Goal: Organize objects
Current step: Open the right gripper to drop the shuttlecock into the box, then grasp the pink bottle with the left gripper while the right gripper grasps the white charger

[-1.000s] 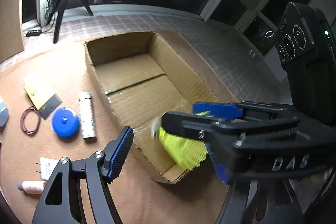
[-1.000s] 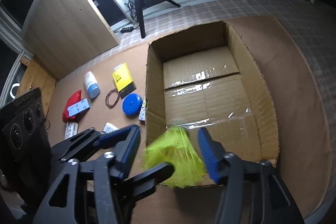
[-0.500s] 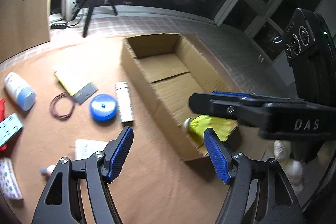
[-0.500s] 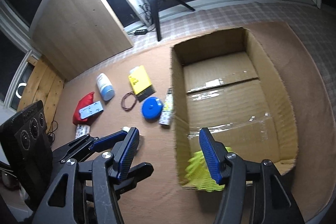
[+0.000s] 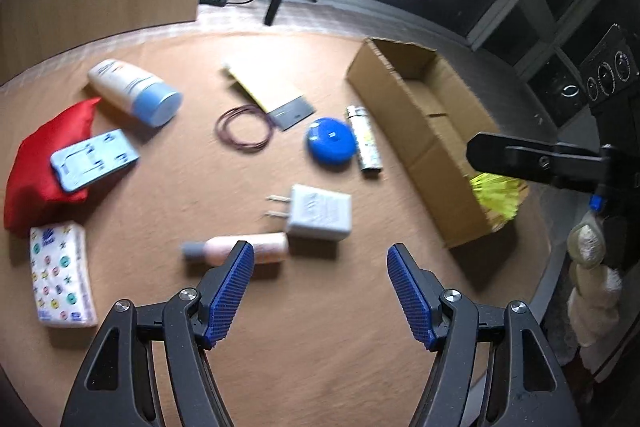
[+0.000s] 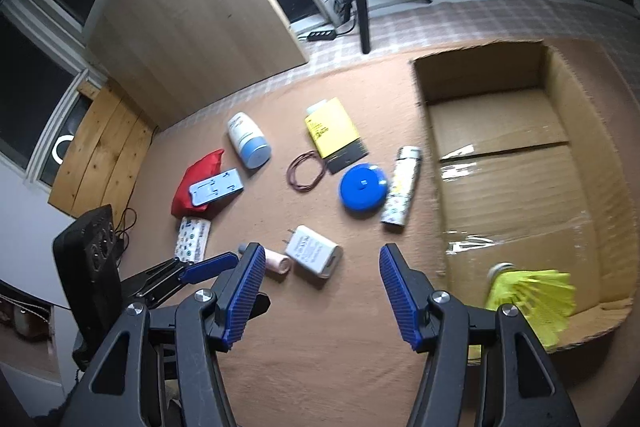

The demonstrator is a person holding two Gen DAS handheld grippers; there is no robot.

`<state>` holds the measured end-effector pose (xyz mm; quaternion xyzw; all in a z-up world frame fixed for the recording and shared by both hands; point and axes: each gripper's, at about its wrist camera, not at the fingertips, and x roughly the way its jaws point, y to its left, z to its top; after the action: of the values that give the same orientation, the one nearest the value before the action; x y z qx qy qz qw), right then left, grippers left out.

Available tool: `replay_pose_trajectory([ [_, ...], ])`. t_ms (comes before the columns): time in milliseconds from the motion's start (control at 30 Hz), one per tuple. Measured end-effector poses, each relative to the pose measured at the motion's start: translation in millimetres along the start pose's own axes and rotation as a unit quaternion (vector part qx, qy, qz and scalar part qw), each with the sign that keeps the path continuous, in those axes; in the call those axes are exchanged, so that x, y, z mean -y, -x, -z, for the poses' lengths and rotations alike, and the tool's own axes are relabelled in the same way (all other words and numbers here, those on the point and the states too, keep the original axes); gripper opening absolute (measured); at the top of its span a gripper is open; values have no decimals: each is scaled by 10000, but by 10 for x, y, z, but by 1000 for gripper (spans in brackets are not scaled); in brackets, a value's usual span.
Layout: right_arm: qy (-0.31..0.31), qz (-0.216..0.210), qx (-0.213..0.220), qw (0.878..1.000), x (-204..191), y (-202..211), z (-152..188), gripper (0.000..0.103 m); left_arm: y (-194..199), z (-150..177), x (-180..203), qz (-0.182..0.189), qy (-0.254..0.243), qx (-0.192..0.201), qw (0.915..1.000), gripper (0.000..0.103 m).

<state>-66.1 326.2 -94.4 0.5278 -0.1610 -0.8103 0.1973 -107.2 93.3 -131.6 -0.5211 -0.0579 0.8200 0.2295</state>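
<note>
Both claws are hanging apart and empty: left claw (image 5: 320, 291) over bare carpet just short of the white charger (image 5: 320, 215), right claw (image 6: 322, 291) likewise. Blur is softening the pink bottle (image 5: 244, 247), partly hiding behind the left claw's finger. Right of the right claw, the cardboard box (image 6: 520, 163) is holding only the yellow shuttlecock (image 6: 532, 295) in its near corner, partly hidden by that claw's arm.
</note>
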Motion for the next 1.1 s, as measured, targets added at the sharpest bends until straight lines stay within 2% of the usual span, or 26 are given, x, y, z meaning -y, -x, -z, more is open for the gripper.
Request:
replay_pose_trajectory([
  [267,-25,-90,-335,9994,-115,-388,-60,56,-123,-75,-35,61,-159,-164,9997,63],
  [500,-199,-63,-451,9988,-91,-581,-142,56,-364,-187,73,190,-392,-358,9984,60],
  [633,-256,-52,-483,9985,-72,-611,-171,56,-485,-204,41,317,-300,-490,9978,60],
  [933,-221,-34,-655,9976,-76,-733,-194,56,-455,8,0,421,-407,-647,9962,57],
  [1100,-80,28,-844,9964,-128,-904,-204,56,-308,153,-158,426,-205,-653,9967,56],
])
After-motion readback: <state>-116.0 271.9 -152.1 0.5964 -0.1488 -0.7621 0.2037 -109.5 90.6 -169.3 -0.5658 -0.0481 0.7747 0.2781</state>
